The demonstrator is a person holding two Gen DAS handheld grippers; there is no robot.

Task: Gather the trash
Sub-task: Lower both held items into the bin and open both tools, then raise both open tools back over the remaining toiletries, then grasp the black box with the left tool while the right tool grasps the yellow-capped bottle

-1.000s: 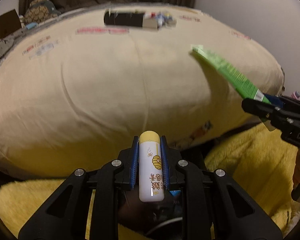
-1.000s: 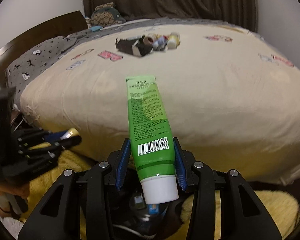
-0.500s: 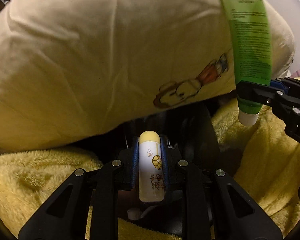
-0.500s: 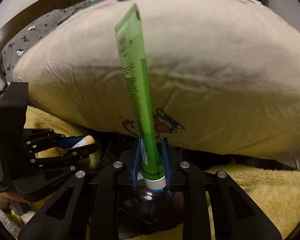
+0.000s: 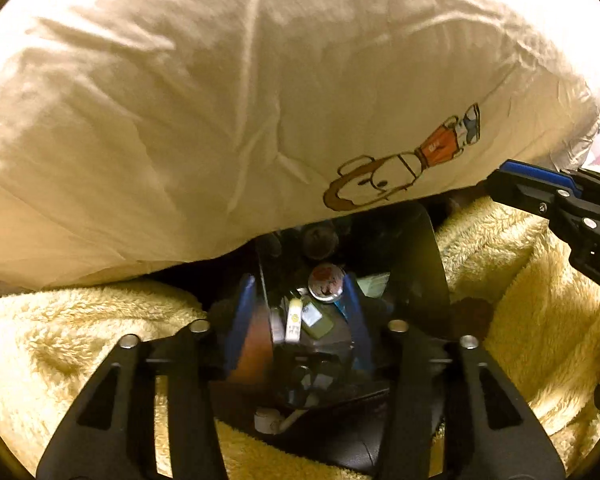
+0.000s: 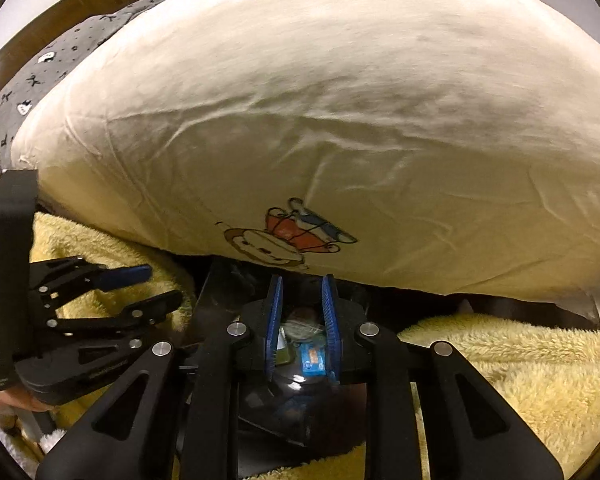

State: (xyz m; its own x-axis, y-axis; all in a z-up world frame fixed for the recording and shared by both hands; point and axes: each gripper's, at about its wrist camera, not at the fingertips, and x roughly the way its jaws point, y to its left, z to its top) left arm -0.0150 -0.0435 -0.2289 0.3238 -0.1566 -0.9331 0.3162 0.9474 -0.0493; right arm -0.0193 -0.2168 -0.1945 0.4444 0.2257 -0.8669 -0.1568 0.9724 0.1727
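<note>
Black bin: a dark, open-topped trash container sits on the floor against the foot of the bed, wedged between folds of blanket; both wrist views look down into it
Left gripper: its blue-padded black fingers stand well apart over the bin's mouth; nothing is between them
Right gripper: its blue-lined fingers are parted with a narrow gap and hold nothing; it hangs above the same bin, just beside the left gripper, whose black frame shows at the left of the right wrist view
White tube: a small white stick with a yellow cap and a yellow bee mark lies inside the bin among the other trash, seen between the left fingers
Round lid: a silvery disc with a reddish centre lies in the bin beyond the white tube, near the right-hand pad
Other trash: a small blue and orange packet and a greenish piece lie at the bottom of the bin; a white cap shows lower in the left view; the green piece is too dim to name for certain
Cream bedsheet: a pale sheet with a cartoon monkey print bulges over the mattress edge above the bin
Yellow blanket: fluffy yellow fleece lies on both sides of the bin
Grey pillowcase: a patterned grey cloth sits at the far left of the bed
</note>
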